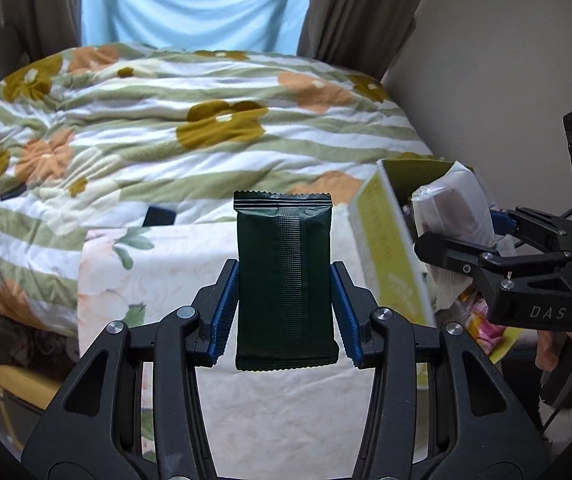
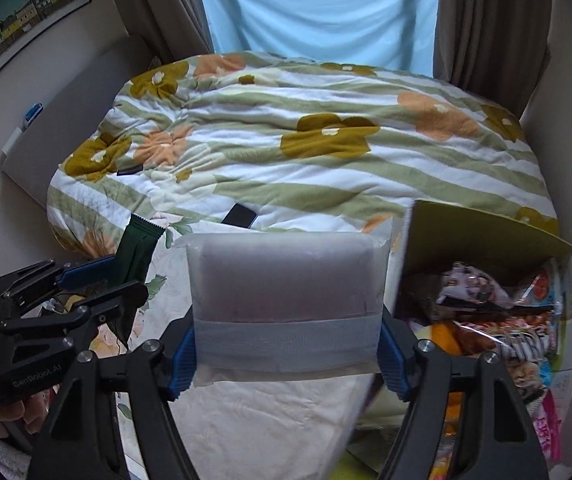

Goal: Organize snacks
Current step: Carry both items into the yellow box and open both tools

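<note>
Dark green foil fills the middle of my left wrist view: the green snack pack (image 1: 285, 280) stands upright between the blue pads (image 1: 221, 312) of my left gripper (image 1: 284, 312), and the jaws are clenched on its two long edges, above a pale floral cloth (image 1: 157, 280). To the right I see the yellow box (image 1: 390, 248) with its flap up, and my right gripper (image 1: 466, 236) in front of it grasping a frosted white packet (image 1: 452, 208). To do this step well, I think I should keep both packs level and bring them over the box opening one at a time, so the two tools do not meet. In the right wrist view, the white packet (image 2: 286, 292) is pinched at its sides by the right gripper (image 2: 288, 356), jaws closed on it, and it hides much of the cloth behind. The box (image 2: 482, 232) is just beside it on the right, already holding many colourful snack bags (image 2: 498, 312), so free room looks small. My left gripper (image 2: 97, 280) with the green pack (image 2: 137, 248) is at the left. A dark phone (image 2: 239, 216) lies on the flowered quilt (image 2: 326, 160) behind, apart from my path.
</note>
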The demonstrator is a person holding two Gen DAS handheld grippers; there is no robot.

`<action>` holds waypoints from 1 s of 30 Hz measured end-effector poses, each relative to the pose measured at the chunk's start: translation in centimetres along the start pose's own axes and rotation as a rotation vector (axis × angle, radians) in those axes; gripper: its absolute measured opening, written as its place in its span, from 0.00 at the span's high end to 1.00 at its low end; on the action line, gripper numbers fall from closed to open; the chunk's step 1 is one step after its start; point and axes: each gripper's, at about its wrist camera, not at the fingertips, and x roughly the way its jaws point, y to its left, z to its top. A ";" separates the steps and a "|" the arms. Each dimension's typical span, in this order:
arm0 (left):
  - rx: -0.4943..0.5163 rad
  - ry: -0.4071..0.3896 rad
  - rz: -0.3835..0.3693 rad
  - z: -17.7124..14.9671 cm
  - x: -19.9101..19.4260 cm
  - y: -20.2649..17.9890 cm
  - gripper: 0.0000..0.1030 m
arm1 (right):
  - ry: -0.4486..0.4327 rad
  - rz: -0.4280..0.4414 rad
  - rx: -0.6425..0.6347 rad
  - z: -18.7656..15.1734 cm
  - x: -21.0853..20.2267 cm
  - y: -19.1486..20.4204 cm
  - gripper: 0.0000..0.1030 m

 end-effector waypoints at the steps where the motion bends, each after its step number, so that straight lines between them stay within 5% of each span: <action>1: 0.011 -0.009 -0.007 0.4 -0.2 -1.3 0.60 | -0.011 -0.007 0.007 -0.2 -0.9 -0.9 0.32; 12: 0.123 0.013 -0.120 0.0 1.9 -17.5 0.60 | -0.058 -0.078 0.114 -5.6 -8.5 -12.2 0.32; 21: 0.147 0.117 -0.110 -4.6 5.9 -24.2 0.58 | -0.039 -0.049 0.181 -9.7 -9.6 -17.9 0.32; 22: 0.146 0.132 -0.094 -4.9 6.2 -24.3 0.49 | -0.035 -0.039 0.188 -10.1 -9.5 -18.3 0.32; 23: 0.147 0.145 -0.073 -5.3 6.6 -24.5 0.29 | -0.032 -0.032 0.190 -10.3 -9.5 -18.5 0.32; 25: 0.134 0.120 -0.039 -5.9 6.3 -24.1 0.03 | -0.033 -0.020 0.190 -10.7 -9.6 -19.0 0.32; 30: 0.089 0.052 0.007 -6.5 4.2 -21.8 0.01 | -0.052 -0.001 0.174 -11.4 -9.8 -19.3 0.32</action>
